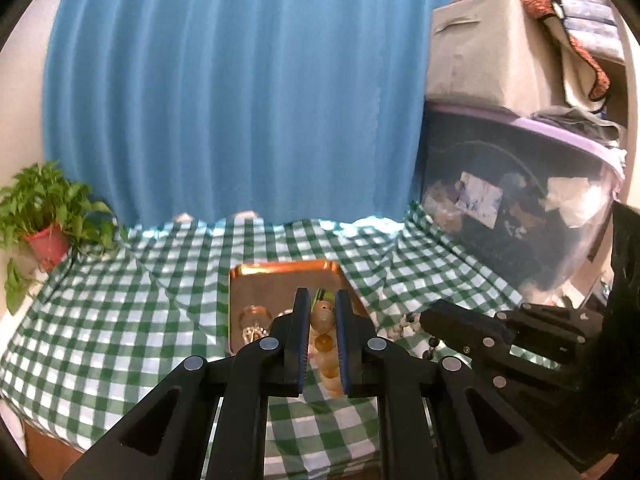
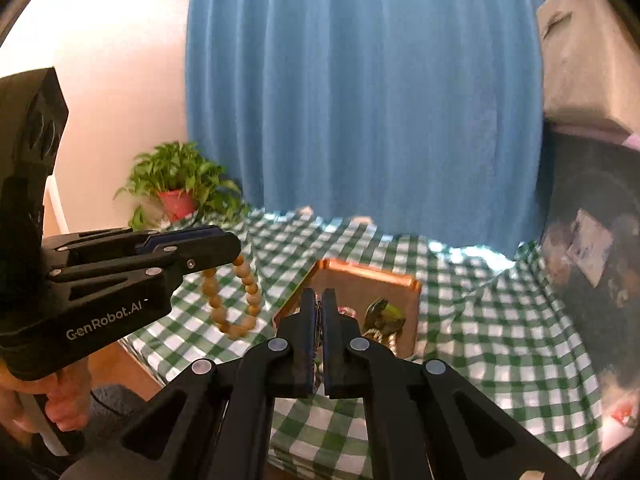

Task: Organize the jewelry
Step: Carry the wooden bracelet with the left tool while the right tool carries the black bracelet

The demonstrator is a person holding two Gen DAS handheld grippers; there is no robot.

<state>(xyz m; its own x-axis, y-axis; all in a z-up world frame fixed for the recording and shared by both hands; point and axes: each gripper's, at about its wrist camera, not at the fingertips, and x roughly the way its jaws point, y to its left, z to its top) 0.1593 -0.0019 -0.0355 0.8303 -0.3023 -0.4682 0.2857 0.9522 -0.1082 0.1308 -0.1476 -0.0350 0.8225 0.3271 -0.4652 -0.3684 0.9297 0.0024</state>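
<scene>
- On a table draped in a green-and-white checked cloth (image 1: 120,312) sits a copper-coloured rectangular tray (image 1: 280,270), seen from both wrist cameras.
- The left hand-held gripper (image 1: 322,304) has its blue-padded jaws drawn close around a bracelet of tan wooden beads (image 1: 323,320), so the beads sit pinched between the pads.
- From the right wrist view, that same wooden bead bracelet (image 2: 236,300) hangs as a loop from the tip of the left hand-held gripper (image 2: 224,246), lifted above the cloth just left of the tray (image 2: 368,272).
- The right hand-held gripper (image 2: 319,300) has its jaws nearly together with only a thin gap; something thin and dark shows in the gap, too small to identify.
- From the left wrist view, the right hand-held gripper (image 1: 424,316) enters from the right, with a strand of pale and dark beads (image 1: 416,328) at its tip, near the tray's right edge.
- Inside the tray lie a clear glassy piece (image 1: 254,320) on the left and a greenish-gold ornament (image 2: 384,314) on the right side.
- A blue curtain (image 1: 240,88) hangs behind the table.
- A leafy plant in a red pot (image 1: 46,216) stands at the far left corner.
- A dark storage bin with a lilac lid (image 1: 520,200) sits at the right, with a grey fabric box (image 1: 488,48) on top.
</scene>
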